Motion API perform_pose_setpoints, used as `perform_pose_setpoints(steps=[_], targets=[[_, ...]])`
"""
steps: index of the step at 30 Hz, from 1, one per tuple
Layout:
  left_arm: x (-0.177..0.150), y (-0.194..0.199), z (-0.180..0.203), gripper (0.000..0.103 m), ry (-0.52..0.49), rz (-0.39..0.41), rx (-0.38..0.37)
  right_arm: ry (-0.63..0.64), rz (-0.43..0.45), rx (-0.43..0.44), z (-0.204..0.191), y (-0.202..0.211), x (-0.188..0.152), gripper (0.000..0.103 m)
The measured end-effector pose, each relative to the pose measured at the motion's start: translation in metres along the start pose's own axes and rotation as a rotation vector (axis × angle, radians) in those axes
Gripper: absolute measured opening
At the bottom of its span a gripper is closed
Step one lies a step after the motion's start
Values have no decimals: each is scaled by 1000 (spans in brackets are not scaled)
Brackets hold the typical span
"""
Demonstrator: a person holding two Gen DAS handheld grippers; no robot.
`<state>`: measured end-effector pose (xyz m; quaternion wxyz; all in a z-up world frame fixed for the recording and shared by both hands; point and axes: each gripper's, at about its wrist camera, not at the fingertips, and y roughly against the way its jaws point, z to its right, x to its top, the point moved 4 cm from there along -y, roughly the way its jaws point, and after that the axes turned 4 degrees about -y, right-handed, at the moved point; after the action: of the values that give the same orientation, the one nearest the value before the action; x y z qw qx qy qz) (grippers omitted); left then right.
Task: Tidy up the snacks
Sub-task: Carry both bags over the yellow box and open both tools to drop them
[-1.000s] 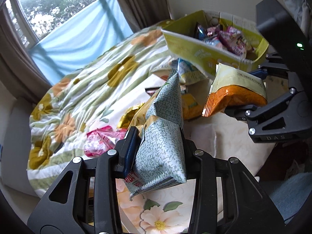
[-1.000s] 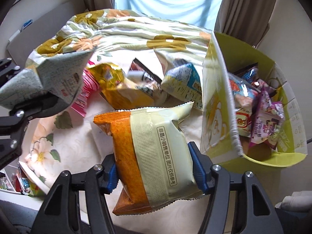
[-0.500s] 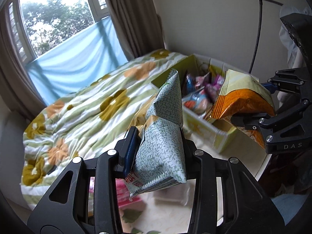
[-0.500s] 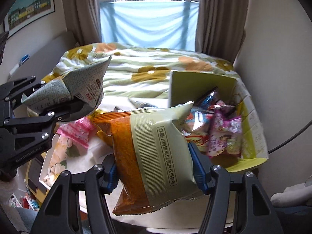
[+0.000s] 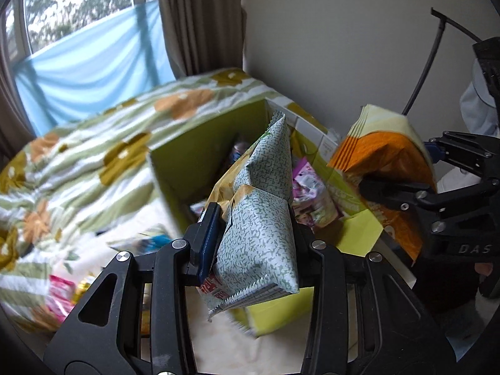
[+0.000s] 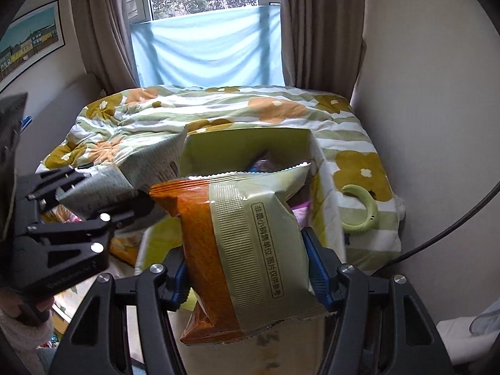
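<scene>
Between each pair of jaws, one snack bag, clamped tight.
The left gripper (image 5: 250, 247) grips a green speckled bag (image 5: 259, 215), the right gripper (image 6: 247, 268) an orange-and-cream bag (image 6: 247, 250); ahead lies a yellow-green box (image 5: 193, 162) on the floral bedspread (image 6: 218, 115).

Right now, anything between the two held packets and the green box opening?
Nothing visible. The green patterned packet in the left claw and the orange packet in the right claw are held up in front of the open green box.

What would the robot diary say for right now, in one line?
left tool: grips green-patterned packet | right tool: grips orange-and-cream packet | yellow-green cardboard box: open
</scene>
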<state>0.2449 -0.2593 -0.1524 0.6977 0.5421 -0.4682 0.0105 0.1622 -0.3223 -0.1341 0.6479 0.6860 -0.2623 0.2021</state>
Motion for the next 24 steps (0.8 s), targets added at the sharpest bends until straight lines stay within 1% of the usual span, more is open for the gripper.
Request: perform_pose_setpoints(steps=[4, 6, 7, 8, 9, 10, 11, 13, 18, 20, 24], targets=[[-1, -38, 11, 35, 59, -81, 17, -3, -28, 25, 30, -13, 4, 58], [-1, -46, 16, 35, 78, -102, 20, 3, -42, 41, 37, -18, 3, 58], [-1, -49, 19, 36, 90, -109, 7, 9, -48, 52, 40, -21, 4, 58], [-2, -51, 21, 40, 99, -115, 2, 14, -51, 57, 42, -24, 4, 58], [-2, -52, 22, 59, 105, -125, 17, 18, -55, 65, 45, -27, 5, 58], [-3, -52, 21, 75, 109, -132, 35, 21, -60, 76, 47, -30, 5, 58], [-1, -53, 21, 101, 113, -125, 48, 22, -62, 84, 50, -32, 5, 58], [-3, -40, 19, 102, 131, -87, 60, 19, -66, 104, 52, -35, 7, 58], [-8, -27, 13, 102, 186, -101, 102, 5, -72, 153, 62, -41, 11, 58], [-13, -26, 5, 102, 210, -109, 112, -2, -81, 178, 62, -44, 11, 58], [-24, -15, 4, 102, 235, -116, 127, -23, -99, 214, 53, -53, 9, 59]])
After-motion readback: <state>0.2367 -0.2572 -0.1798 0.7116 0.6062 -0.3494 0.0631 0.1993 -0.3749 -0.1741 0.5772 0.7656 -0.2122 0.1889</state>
